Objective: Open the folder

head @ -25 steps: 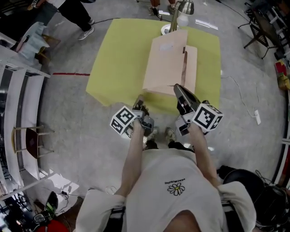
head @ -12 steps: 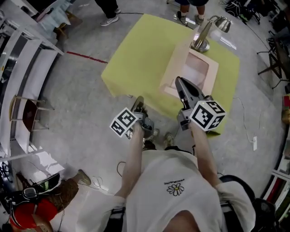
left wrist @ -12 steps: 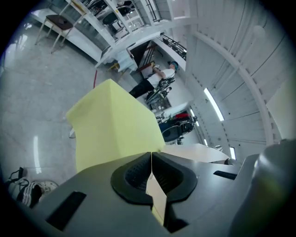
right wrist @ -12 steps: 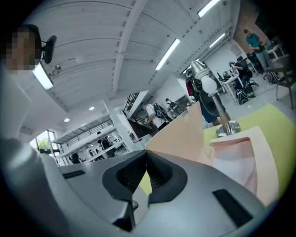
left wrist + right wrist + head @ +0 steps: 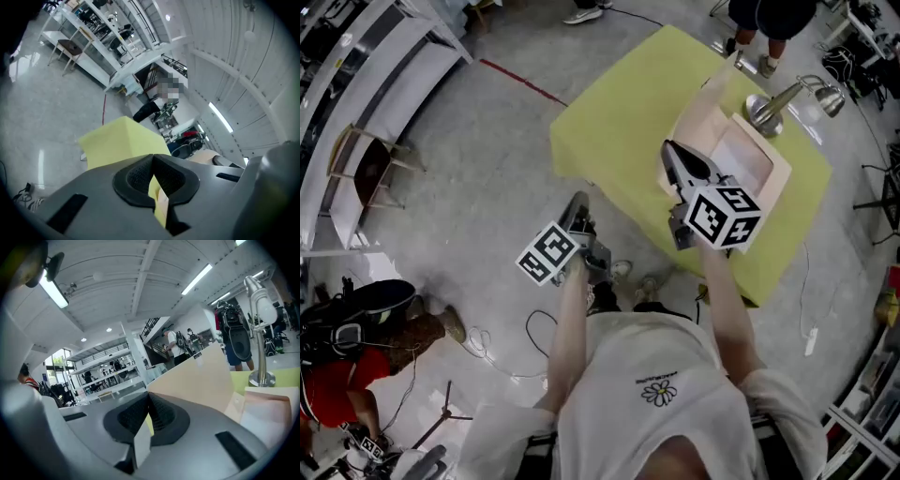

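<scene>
The beige folder [image 5: 748, 161] lies open on the yellow table [image 5: 628, 112], its cover [image 5: 705, 101] standing up at the left side. My right gripper [image 5: 668, 152] hovers over the table's near edge beside the folder, shut, with nothing between its fingers. The right gripper view shows the raised cover [image 5: 201, 376] and the inner page [image 5: 265, 411] beyond the right gripper [image 5: 149, 397]. My left gripper [image 5: 577, 201] hangs over the floor left of the table corner, also shut and empty. In the left gripper view the table [image 5: 122, 140] shows beyond the left gripper [image 5: 153, 157], with a sliver of folder [image 5: 205, 157].
A metal desk lamp [image 5: 789, 97] stands at the folder's far side. People's legs [image 5: 769, 19] are behind the table. White shelving [image 5: 384, 66] and a chair [image 5: 367, 169] line the left; a crouching person in red [image 5: 337, 394] and cables [image 5: 497, 342] are on the floor.
The head view has swung, so the table now sits upper right. Both grippers have drifted left and back from the folder's front edge. The right gripper has rolled.
</scene>
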